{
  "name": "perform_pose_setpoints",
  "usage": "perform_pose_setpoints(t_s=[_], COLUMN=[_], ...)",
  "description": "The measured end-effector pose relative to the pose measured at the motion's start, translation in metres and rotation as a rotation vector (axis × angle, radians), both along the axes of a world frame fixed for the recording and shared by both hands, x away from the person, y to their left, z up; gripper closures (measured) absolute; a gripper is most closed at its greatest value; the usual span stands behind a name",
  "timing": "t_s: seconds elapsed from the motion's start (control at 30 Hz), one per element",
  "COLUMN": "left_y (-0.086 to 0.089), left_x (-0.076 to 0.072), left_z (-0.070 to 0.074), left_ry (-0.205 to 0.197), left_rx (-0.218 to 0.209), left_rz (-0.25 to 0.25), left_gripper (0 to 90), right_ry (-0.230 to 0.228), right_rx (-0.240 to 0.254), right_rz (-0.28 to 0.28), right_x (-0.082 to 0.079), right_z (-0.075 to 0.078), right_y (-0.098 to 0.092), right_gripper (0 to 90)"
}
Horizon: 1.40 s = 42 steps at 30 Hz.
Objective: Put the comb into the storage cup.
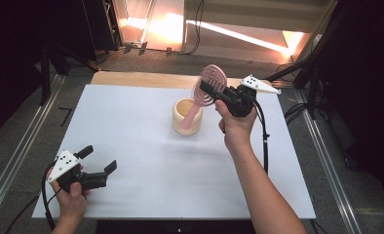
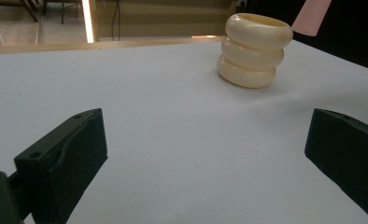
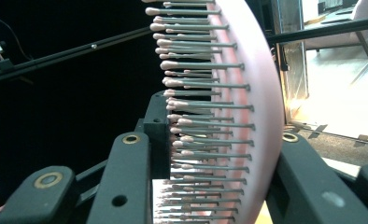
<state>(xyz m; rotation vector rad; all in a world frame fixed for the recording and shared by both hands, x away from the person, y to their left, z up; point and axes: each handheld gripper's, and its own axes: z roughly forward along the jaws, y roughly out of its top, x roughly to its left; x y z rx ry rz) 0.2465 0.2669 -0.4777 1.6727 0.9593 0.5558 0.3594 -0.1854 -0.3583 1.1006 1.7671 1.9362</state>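
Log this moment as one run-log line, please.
right gripper: shut on pink round bristle hairbrush head, handle in cream ribbed cup | left gripper: open, holding nothing, over white table
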Motion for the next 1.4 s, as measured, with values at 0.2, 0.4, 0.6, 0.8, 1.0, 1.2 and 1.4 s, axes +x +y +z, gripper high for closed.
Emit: perform_pose_setpoints(t_s=[0.2,0.4,0.6,0.8,1.0,1.2,1.4], left_y=[0.000,-0.001,-0.001,-0.001,-0.001,-0.001,-0.001], left_x=[0.000,0.000,0.000,0.000,0.000,0.000,-0.001], left_z=[0.000,0.000,0.000,-0.001,-0.001,0.000,0.000], left_ry=[0.000,0.000,0.001,0.001,0.002,0.000,-0.001], left_rx=[-0.003,-0.005,-0.003,-0.005,-0.005,-0.003,-0.002], left_rz=[-0.001,-0.006,-0.007,-0.009,-0.009,-0.010,-0.009], left_gripper=[0.0,0.0,0.0,0.0,0.0,0.0,0.0], right_ry=[-0.004,-0.005,-0.006,-0.007,-0.007,-0.015,-0.032], right_rx=[-0.003,0.000,0.008,0.006,0.019,0.034,0.026], right_rz=[-0.007,-0.018,-0.029,-0.030,-0.024,-0.033,-0.049], right_x=[0.002,0.006,0.009,0.012,0.013,0.014,0.017], right_z=[0.001,0.002,0.005,0.005,0.008,0.013,0.017], right_y=[-0.001,-0.002,-0.004,-0.005,-0.006,-0.009,-0.010], right_gripper=[62.3,62.3,62.3,62.4,62.4,62.4,62.4])
